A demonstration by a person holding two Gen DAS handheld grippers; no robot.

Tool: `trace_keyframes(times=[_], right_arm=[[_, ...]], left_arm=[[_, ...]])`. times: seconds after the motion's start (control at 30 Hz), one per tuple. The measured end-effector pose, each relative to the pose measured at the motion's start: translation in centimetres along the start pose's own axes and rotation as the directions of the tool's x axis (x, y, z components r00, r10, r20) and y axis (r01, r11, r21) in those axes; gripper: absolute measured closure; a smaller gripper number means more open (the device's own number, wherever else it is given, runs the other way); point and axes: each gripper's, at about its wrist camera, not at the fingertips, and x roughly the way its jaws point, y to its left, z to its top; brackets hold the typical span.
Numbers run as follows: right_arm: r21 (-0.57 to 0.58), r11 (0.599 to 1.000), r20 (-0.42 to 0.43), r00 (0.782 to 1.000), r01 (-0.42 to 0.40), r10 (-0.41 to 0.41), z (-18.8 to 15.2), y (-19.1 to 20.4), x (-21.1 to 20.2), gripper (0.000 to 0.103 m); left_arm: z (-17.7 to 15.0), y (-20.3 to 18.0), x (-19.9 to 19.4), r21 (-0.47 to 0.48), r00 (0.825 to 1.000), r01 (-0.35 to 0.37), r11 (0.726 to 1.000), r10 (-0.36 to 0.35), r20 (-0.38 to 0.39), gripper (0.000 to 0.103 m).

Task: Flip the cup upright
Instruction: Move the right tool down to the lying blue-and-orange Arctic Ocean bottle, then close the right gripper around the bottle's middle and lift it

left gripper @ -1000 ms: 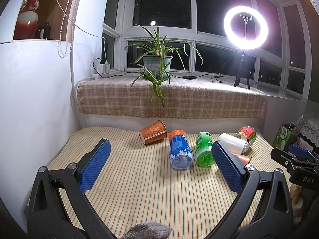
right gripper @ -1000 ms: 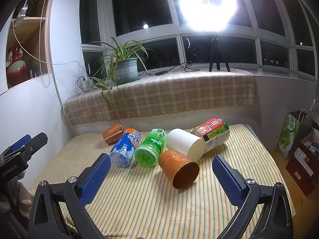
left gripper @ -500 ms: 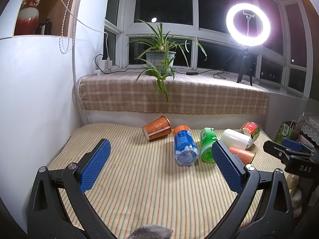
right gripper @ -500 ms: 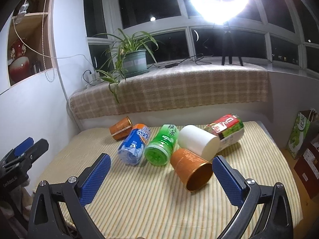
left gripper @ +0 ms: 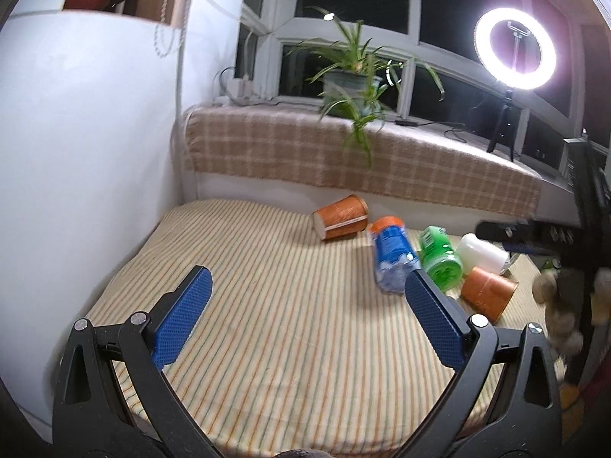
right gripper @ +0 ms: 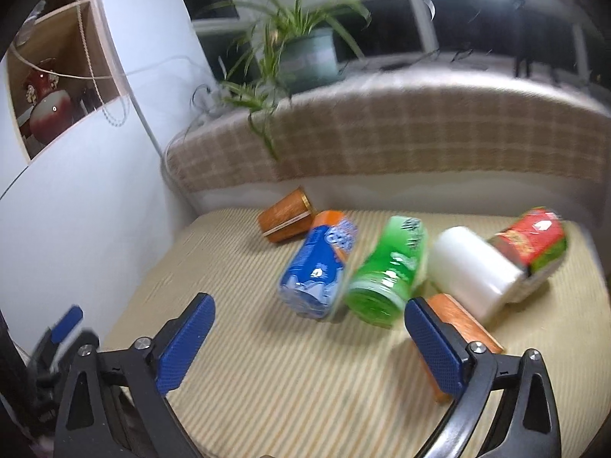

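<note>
Several cups lie on their sides on the striped mat (left gripper: pixel 290 328): an orange cup (left gripper: pixel 341 216) at the back, a blue cup (left gripper: pixel 393 253), a green cup (left gripper: pixel 440 257), a white cup (left gripper: pixel 482 254) and a second orange cup (left gripper: pixel 488 293) nearest the right. In the right wrist view they are the back orange cup (right gripper: pixel 285 215), blue cup (right gripper: pixel 319 263), green cup (right gripper: pixel 387 271), white cup (right gripper: pixel 473 267), red cup (right gripper: pixel 532 244) and near orange cup (right gripper: pixel 462 324), partly behind the right finger. My left gripper (left gripper: pixel 301 318) is open and empty above the mat. My right gripper (right gripper: pixel 307 343) is open and empty, close to the blue and green cups.
A white wall (left gripper: pixel 76 152) borders the mat on the left. A ledge with a checked cloth (left gripper: pixel 362 160) and a potted plant (left gripper: pixel 351 80) runs behind. A ring light (left gripper: pixel 514 53) stands at the back right. The other gripper (left gripper: pixel 542 233) shows at the right edge.
Both grippers have moved forward and tilted down toward the cups. The right view has swung left, so the near orange cup now sits behind its right finger. No cup has moved.
</note>
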Motion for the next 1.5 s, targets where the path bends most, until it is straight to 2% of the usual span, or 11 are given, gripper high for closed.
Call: trace_keyframes(times=[0.23, 0.37, 0.53, 0.7, 1.03, 1.17, 1.33, 1.5], right_arm=[[0.105, 0.993, -0.163, 0.983, -0.061, 0.078, 3.8, -0.7, 7.0, 0.015], [0.153, 0.987, -0.236, 0.968, -0.052, 0.087, 4.8, -1.1, 10.4, 0.021], [0.109, 0.994, -0.275, 0.961, 0.018, 0.013, 5.6, -0.8, 13.3, 0.023], [0.045, 0.996, -0.323, 0.944, 0.081, -0.062, 5.7, -0.4, 15.9, 0.027], [-0.052, 0.987, -0.371, 0.914, 0.154, -0.162, 5.5, -0.1, 19.2, 0.028], [-0.079, 0.984, -0.383, 0.906, 0.162, -0.18, 5.1, 0.5, 19.8, 0.035], [-0.119, 0.978, -0.373, 0.906, 0.169, -0.202, 4.9, 1.1, 20.0, 0.037], [-0.105, 0.987, -0.362, 0.919, 0.125, -0.155, 4.7, 1.7, 19.5, 0.041]], left_arm=[[-1.0, 2.7, -0.1, -0.04, 0.998, -0.051, 0.998, 0.05, -0.031, 0.0], [-1.3, 4.1, -0.4, -0.062, 0.997, -0.076, 0.995, 0.074, -0.038, 0.0], [-1.3, 5.3, -0.4, -0.081, 0.995, -0.093, 0.992, 0.089, -0.042, 0.0], [-1.4, 6.0, -0.2, -0.094, 0.995, -0.094, 0.991, 0.09, -0.046, 0.0], [-1.3, 6.7, 0.0, -0.105, 0.995, -0.094, 0.99, 0.09, -0.047, 0.0], [-1.4, 6.8, -0.1, -0.105, 0.995, -0.096, 0.99, 0.092, -0.043, 0.0], [-1.3, 6.9, -0.3, -0.106, 0.995, -0.098, 0.99, 0.095, -0.039, 0.0], [-1.2, 6.9, -0.6, -0.105, 0.995, -0.1, 0.989, 0.097, -0.033, 0.0]])
